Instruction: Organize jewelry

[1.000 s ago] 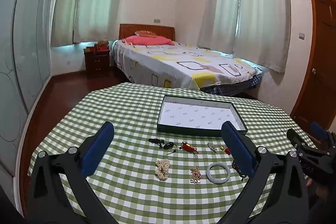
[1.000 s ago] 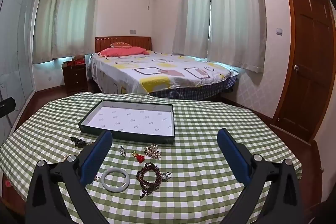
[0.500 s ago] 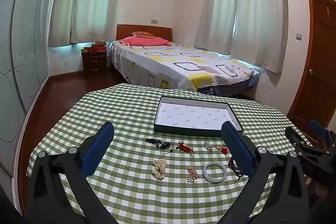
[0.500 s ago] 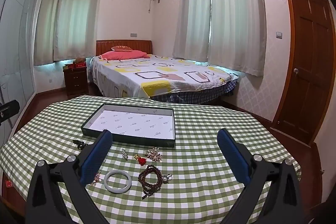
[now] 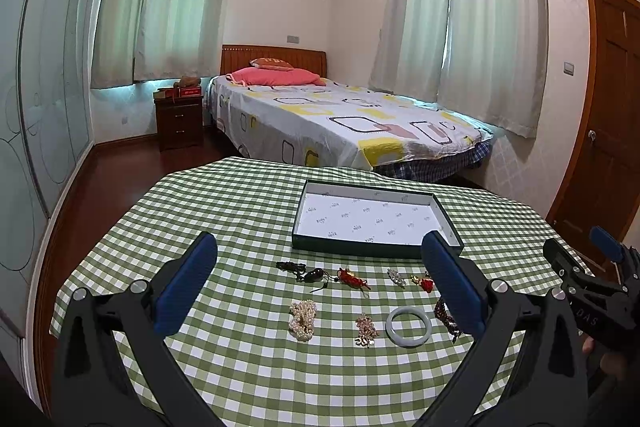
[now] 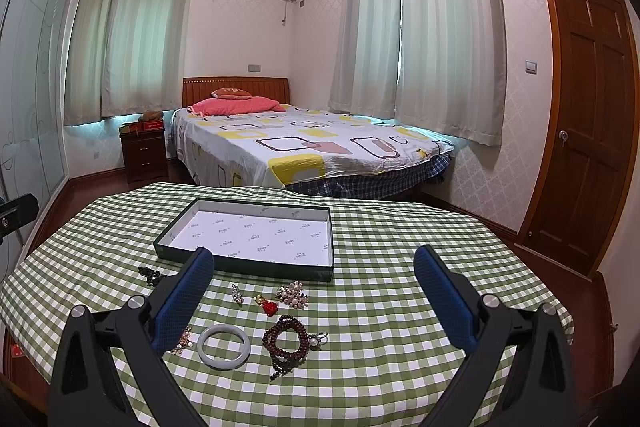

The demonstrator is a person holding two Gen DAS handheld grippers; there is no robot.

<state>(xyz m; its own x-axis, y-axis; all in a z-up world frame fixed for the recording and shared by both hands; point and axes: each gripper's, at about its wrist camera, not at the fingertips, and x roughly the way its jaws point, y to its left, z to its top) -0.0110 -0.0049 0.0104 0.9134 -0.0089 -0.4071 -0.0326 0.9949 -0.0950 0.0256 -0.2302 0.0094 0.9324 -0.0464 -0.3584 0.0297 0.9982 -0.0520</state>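
Both grippers, left gripper (image 5: 320, 283) and right gripper (image 6: 314, 297), hover spread wide, holding nothing. The pale jade-like bangle (image 6: 223, 346) lies just inside the right gripper's left jaw; rigid, slick, probably breakable, best pinched across its rim.

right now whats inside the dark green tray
Only its white printed lining; no jewelry is in the dark green tray yet. In both views a gripper finger hides one small near corner.

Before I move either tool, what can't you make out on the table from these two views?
- Dark beads: left view, mostly behind the left tool's finger.
- Gold charm: right view, partly behind the right tool's finger.
- Black piece: right view, too small to identify.
- Near table edge: both views, cut off by the tool frames.
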